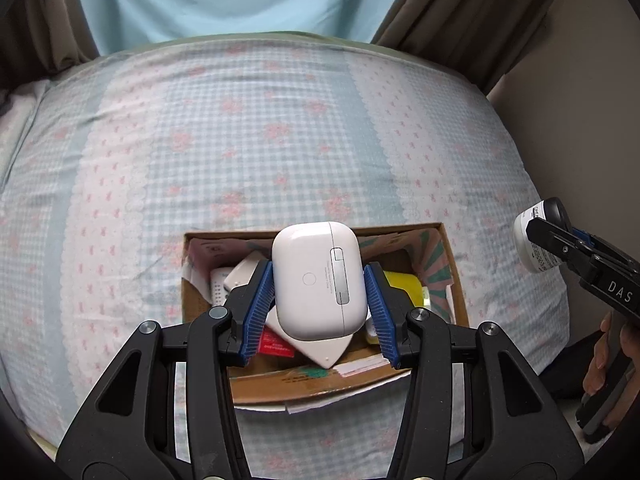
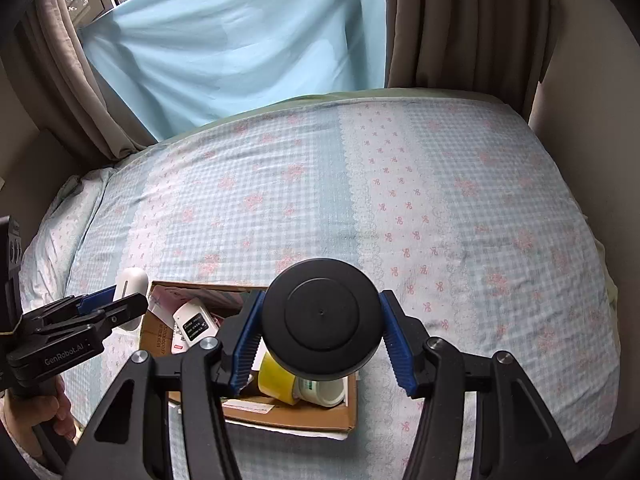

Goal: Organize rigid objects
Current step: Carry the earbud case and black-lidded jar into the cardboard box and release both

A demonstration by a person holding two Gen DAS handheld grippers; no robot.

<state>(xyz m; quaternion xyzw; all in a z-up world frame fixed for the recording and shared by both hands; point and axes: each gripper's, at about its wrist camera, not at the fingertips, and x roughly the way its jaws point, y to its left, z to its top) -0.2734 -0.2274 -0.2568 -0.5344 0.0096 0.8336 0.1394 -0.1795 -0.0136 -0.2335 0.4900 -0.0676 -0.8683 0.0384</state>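
Observation:
My left gripper [image 1: 319, 266] is shut on a white earbud case [image 1: 312, 308], held above an open cardboard box [image 1: 456, 276] on the bed. In the right wrist view the same case [image 2: 130, 284] shows at the left, over the box's left end. My right gripper [image 2: 322, 296] is shut on a white jar with a round black lid [image 2: 322, 318], above the box [image 2: 288, 420]. The left wrist view shows that jar [image 1: 528, 240] at the right edge, in the right gripper [image 1: 560, 240]. A hand holds each gripper's handle.
The box holds a yellow tape roll [image 2: 276, 380], a white remote [image 2: 194, 322], a red packet [image 1: 276, 346] and other white items. The checked bedsheet [image 1: 280, 140] spreads out beyond the box. Brown curtains [image 2: 460, 20] and a blue cloth [image 2: 240, 40] hang behind; a wall [image 1: 580, 120] stands at the right.

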